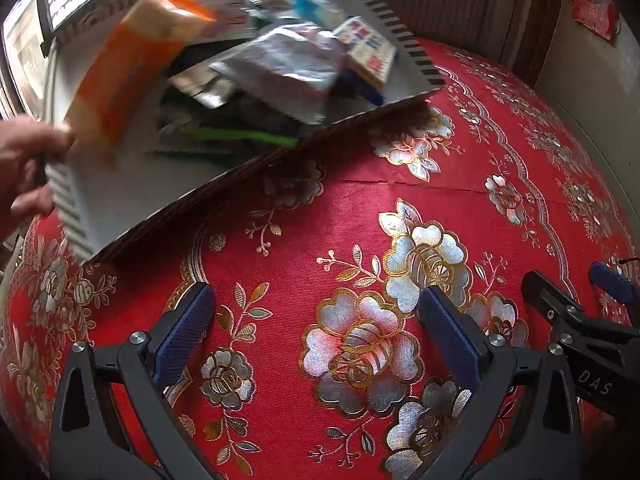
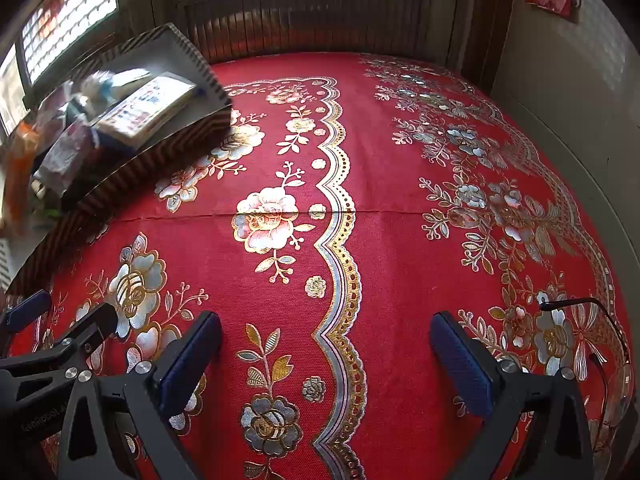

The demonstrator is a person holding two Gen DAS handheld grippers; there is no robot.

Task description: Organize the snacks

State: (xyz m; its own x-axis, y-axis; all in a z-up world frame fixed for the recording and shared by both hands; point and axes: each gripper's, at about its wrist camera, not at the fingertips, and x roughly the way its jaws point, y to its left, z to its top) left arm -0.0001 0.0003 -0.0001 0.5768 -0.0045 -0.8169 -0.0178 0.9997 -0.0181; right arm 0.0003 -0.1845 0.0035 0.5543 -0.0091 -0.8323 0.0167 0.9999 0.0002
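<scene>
A striped cardboard box [image 1: 256, 164] stands at the far left of the red floral tablecloth and holds several snack packets. An orange packet [image 1: 132, 68], blurred, leans at the box's left side. A silver packet [image 1: 288, 64] and a white printed box [image 1: 368, 52] lie inside. A bare hand [image 1: 28, 164] grips the box's left rim. My left gripper [image 1: 316, 312] is open and empty over the cloth, short of the box. My right gripper [image 2: 326, 340] is open and empty over the cloth; the box [image 2: 160, 148] is at its far left.
The red tablecloth [image 2: 400, 200] with gold and silver flowers covers the table. The right gripper's fingers [image 1: 560, 300] show at the left wrist view's right edge. A thin black cable [image 2: 600, 312] lies at the right. Dark wooden panelling and a wall stand behind.
</scene>
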